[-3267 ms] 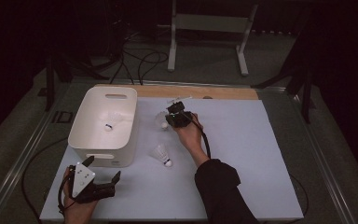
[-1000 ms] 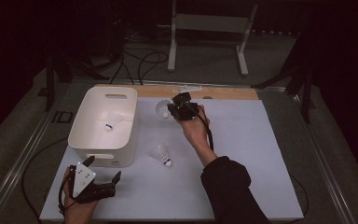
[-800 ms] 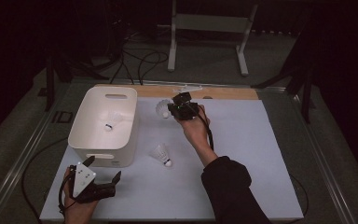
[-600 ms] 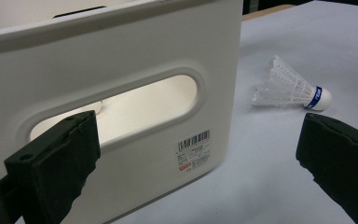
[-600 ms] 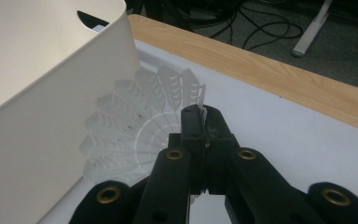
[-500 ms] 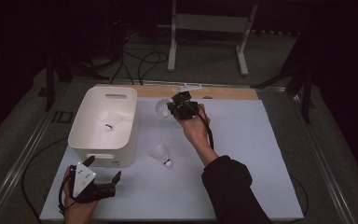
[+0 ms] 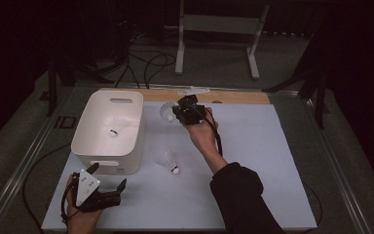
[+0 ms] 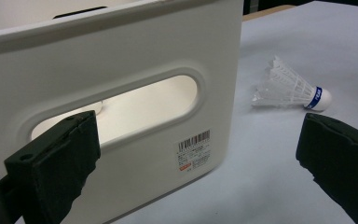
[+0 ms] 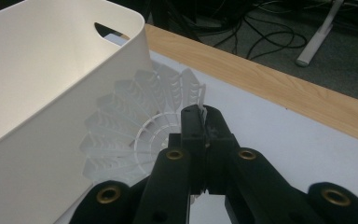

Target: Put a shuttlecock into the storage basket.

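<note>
High view: the right gripper (image 7: pixel 177 111) has lifted off the desk (image 7: pixel 272 161) since 3 seconds ago and now hangs beside the far right corner of the white bin (image 7: pixel 108 132). Its jaws are clamped on the feathered skirt of a shuttlecock (image 7: pixel 167 111), which has risen with it. This looks like the carry to the bin, with the drop not yet made. 1 shuttlecock already lies inside the bin, and a 2nd one (image 7: pixel 169 162) lies on the desk near the bin's right wall. The left gripper (image 7: pixel 99 194) rests at the near desk edge, unmoved, just in front of the bin.

Left gripper view: its jaws stand wide apart with nothing between them, facing the bin's handle slot (image 8: pixel 116 109). The loose shuttlecock (image 8: pixel 291 90) lies to the right, on open desk.

Right gripper view: the jaws pinch the skirt's rim (image 9: pixel 142 126), and the skirt is close against the bin's outer wall (image 9: pixel 51 107). The rim stands higher, so more lift seems needed to clear it.
</note>
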The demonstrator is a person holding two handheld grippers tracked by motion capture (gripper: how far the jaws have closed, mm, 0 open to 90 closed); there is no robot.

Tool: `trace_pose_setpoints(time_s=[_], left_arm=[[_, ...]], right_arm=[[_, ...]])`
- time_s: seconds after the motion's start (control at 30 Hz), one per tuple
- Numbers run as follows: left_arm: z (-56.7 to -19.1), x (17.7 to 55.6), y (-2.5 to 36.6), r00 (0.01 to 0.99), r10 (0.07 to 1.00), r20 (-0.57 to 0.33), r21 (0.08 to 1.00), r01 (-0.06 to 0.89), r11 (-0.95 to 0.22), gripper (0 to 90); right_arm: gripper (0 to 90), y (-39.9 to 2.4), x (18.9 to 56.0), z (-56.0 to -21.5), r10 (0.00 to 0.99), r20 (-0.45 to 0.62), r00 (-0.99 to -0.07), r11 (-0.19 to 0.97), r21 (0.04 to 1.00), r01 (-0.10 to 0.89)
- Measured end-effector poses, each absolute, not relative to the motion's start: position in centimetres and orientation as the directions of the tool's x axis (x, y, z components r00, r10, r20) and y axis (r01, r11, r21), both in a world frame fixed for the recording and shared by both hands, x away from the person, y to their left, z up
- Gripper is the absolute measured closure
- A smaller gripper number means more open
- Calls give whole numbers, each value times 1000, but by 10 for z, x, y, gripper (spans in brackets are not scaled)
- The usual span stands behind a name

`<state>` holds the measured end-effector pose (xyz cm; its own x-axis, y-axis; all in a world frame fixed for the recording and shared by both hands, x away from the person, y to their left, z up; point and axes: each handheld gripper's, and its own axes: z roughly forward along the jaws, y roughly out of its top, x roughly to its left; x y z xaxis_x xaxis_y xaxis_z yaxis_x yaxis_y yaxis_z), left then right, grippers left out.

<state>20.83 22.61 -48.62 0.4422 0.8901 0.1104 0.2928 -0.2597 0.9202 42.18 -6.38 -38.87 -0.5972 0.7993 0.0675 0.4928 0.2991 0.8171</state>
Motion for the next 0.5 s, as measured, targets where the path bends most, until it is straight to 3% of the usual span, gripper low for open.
trace_pose_setpoints(time_s=[0.5], left_arm=[[-486, 208, 226, 442, 890, 110, 920, 293, -260, 2]], right_arm=[[894, -62, 419, -383, 792, 78, -606, 291, 824, 486]])
